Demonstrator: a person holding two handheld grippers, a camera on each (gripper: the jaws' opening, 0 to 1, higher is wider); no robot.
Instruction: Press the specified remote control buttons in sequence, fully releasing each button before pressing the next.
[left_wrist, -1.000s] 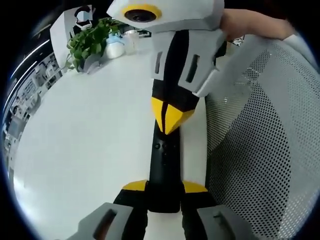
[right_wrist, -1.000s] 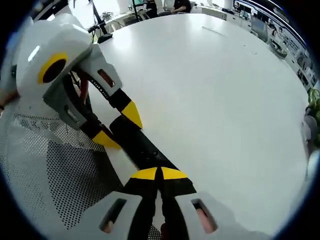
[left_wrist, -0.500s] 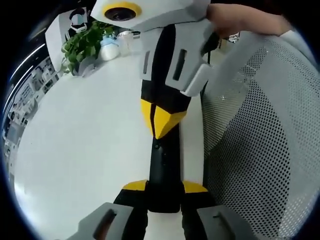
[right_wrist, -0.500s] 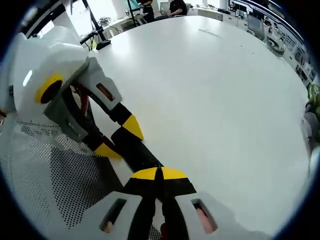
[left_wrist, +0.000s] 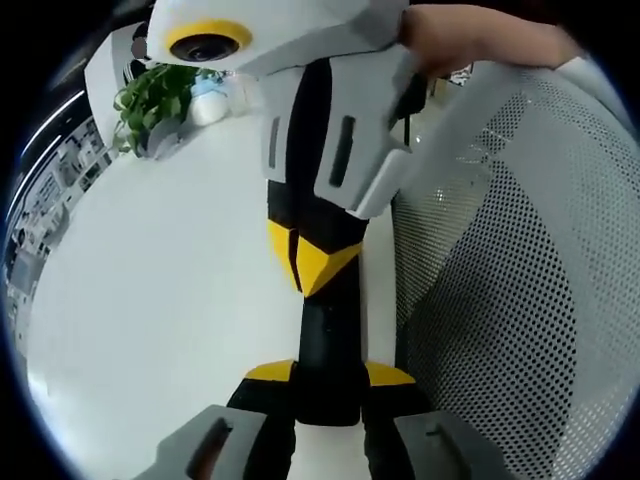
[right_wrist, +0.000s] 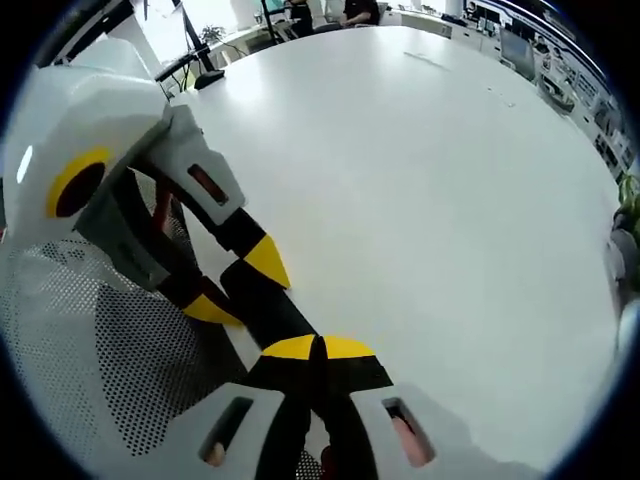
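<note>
No legible text or labels.

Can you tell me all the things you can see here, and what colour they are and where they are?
Remote control: one, black, lying on the table near its edge, held at one end between the left gripper's jaws.
Table: one, white, wide, under everything.
Mesh chair back: one, white with small holes, beside the table edge.
Plant: one, green, at the far side of the table.
Left gripper: one, grey, black and yellow, jaws closed on the remote control.
Right gripper: one, same colours, jaws together, tips over the remote control.
Hand: one, holding the right gripper.
</note>
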